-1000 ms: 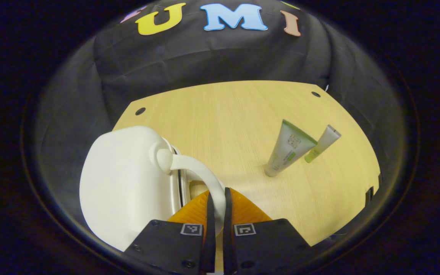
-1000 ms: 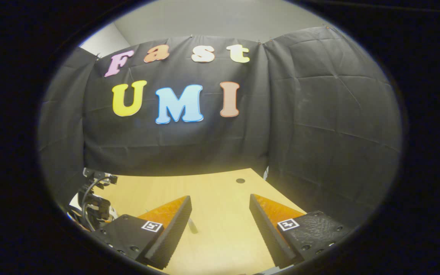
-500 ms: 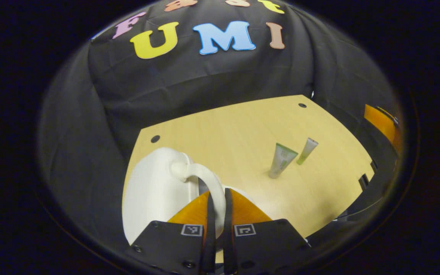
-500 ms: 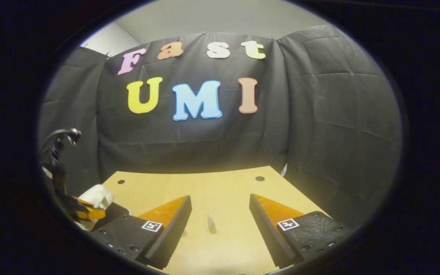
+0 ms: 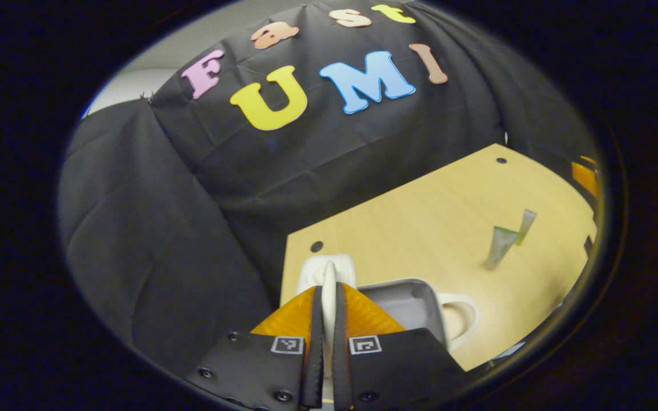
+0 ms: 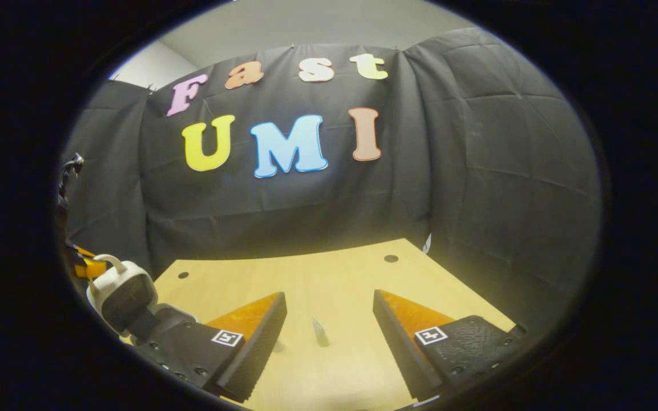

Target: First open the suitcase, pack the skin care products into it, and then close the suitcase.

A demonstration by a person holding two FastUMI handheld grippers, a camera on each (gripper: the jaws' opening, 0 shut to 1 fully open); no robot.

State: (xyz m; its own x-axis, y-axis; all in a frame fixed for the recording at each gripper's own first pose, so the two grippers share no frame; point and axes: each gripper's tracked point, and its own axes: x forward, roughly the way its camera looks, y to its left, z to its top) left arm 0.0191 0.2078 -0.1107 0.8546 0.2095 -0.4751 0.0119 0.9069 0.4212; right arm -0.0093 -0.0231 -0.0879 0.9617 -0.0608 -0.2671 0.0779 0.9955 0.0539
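My left gripper [image 5: 328, 299] is shut on the white handle [image 5: 328, 274] of the small white suitcase's lid [image 5: 329, 265], held raised. The lower shell's grey inside [image 5: 409, 302] lies open to the right, with its own handle [image 5: 461, 311] beyond. Two grey-green skin care tubes [image 5: 500, 246] [image 5: 526, 221] stand on the wooden table [image 5: 420, 222] at the right. In the right gripper view my right gripper [image 6: 329, 305] is open above the table [image 6: 306, 274], a tube's tip [image 6: 320, 333] showing between its fingers. The raised lid [image 6: 123, 294] appears at the far left.
Black cloth walls close the table at the back and both sides. Small dark holes [image 5: 317, 246] [image 6: 390, 258] mark the table's corners. The table's right edge [image 5: 586, 245] is near the tubes.
The left gripper has swung the lid up and over by its handle, so the suitcase's grey inside now shows. The right gripper has stayed open, almost still.
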